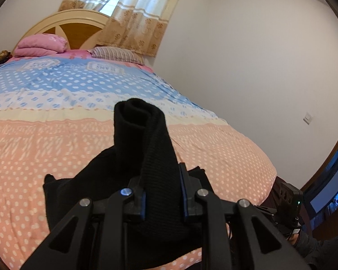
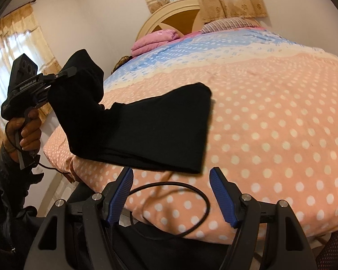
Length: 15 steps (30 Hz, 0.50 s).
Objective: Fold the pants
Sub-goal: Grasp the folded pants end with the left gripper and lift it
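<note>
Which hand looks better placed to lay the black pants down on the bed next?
Probably the left: the left gripper already clamps the pants, while the right gripper hangs open and empty.

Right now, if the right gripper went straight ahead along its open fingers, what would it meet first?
Probably the near edge of the black pants, hanging from the left gripper; the right gripper holds nothing. Depth is uncertain.

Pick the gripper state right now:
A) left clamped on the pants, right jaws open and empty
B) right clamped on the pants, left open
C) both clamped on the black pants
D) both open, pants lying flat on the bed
A: the left gripper has its jaws shut on a bunched end of the black pants, lifting it off the bed, while the right gripper stands open with nothing between its jaws.
</note>
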Each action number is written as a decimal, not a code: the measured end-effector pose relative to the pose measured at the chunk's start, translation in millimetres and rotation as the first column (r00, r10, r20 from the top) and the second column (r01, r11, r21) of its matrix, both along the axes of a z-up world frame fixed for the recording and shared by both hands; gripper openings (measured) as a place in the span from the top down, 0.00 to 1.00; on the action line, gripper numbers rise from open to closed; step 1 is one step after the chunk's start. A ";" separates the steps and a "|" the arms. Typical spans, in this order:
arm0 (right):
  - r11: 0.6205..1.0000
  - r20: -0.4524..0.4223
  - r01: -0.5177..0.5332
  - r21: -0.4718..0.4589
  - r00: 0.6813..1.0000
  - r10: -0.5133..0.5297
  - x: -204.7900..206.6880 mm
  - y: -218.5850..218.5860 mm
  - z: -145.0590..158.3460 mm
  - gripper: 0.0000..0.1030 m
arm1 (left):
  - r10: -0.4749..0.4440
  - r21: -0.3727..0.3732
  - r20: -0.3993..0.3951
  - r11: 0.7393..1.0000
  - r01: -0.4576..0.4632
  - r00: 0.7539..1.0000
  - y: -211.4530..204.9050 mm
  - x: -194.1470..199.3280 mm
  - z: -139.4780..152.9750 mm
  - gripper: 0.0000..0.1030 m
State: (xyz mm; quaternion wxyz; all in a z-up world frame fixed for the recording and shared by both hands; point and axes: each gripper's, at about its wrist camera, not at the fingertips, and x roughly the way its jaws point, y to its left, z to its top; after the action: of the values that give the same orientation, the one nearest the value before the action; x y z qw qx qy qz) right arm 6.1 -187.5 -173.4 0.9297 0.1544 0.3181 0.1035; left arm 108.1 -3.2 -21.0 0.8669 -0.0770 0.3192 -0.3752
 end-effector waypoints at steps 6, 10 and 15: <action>0.999 -0.011 0.018 0.042 1.000 -0.017 0.6 -5.7 -6.5 0.31 | -0.054 0.026 -0.009 0.998 0.054 0.999 -33.2 0.0 -3.6 0.78; 0.999 -0.016 0.016 0.043 1.000 -0.015 1.3 -3.2 -11.0 0.31 | -0.082 0.048 -0.030 0.995 0.084 0.996 -52.4 3.1 -11.1 0.78; 0.999 -0.021 0.025 0.049 1.000 -0.024 2.9 -4.5 -15.8 0.31 | -0.106 0.100 -0.056 0.989 0.111 0.993 -78.3 7.5 -27.2 0.78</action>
State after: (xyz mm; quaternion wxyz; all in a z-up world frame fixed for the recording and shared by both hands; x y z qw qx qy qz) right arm 8.9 -192.0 -189.3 0.9235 0.1820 0.3230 0.0984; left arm 115.6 -81.5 -48.1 0.8397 -0.0244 0.3635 -0.4028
